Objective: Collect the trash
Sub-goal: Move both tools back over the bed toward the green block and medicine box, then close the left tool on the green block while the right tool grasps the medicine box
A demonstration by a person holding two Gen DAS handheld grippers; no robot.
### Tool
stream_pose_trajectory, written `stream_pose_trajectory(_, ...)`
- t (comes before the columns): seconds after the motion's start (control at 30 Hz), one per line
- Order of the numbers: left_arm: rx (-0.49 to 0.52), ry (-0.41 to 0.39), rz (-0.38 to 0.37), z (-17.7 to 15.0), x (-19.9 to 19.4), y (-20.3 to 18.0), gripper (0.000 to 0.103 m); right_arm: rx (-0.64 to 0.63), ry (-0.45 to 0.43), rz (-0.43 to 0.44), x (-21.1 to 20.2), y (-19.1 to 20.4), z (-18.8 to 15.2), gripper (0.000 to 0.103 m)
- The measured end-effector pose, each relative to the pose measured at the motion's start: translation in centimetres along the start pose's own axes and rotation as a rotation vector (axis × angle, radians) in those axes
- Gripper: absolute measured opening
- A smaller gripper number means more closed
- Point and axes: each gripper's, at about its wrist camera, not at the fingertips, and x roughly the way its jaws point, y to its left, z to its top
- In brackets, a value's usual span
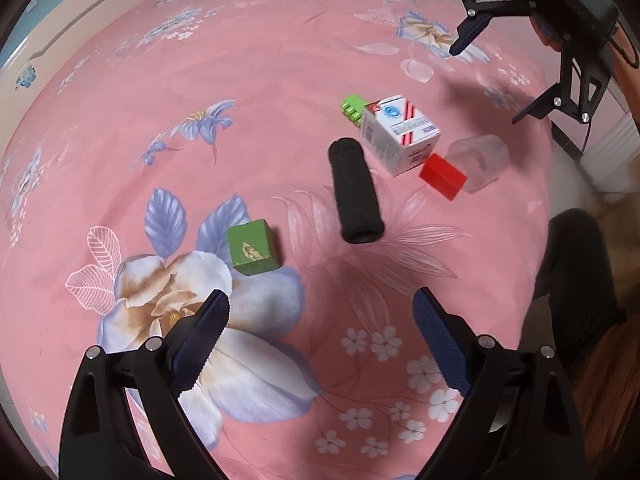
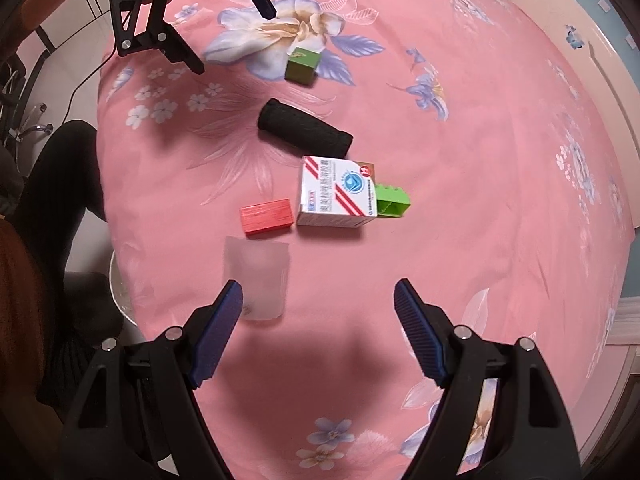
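Note:
Several items lie on a pink flowered cloth (image 1: 260,80): a white medicine box (image 1: 398,134) (image 2: 338,192), a black foam tube (image 1: 356,192) (image 2: 304,128), a green cube (image 1: 253,248) (image 2: 303,64), a red block (image 1: 442,177) (image 2: 266,216), a green toy brick (image 1: 353,107) (image 2: 392,200) and a clear plastic cup on its side (image 1: 478,162) (image 2: 258,276). My left gripper (image 1: 320,340) (image 2: 232,36) is open and empty, above the cloth short of the cube and tube. My right gripper (image 2: 318,320) (image 1: 486,84) is open and empty, its left finger beside the cup.
A person's dark-clothed legs (image 1: 572,280) (image 2: 56,184) stand at the cloth's edge. A white basin rim (image 2: 120,300) shows below that edge. A pale headboard (image 1: 80,12) (image 2: 580,40) borders the far side of the cloth.

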Motion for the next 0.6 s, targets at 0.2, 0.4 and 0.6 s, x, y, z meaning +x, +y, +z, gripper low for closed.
stream_pose_trajectory(0.2,-0.036,0.013,0.001,0.7,0.7,2.3,0.094,-0.006,0.0,0.008,0.6,-1.2,1.2,0.077)
stream_pose_trajectory(0.4,-0.066,0.009,-0.019,1.3,1.4,4.0,0.094,-0.021,0.002,0.027,1.6,-1.6,2.7,0.077)
stream_pose_trajectory(0.6,-0.066,0.021,-0.027,1.6,2.7,4.5,0.094,-0.023,0.008,0.051,3.2,-1.7,4.2,0.077)
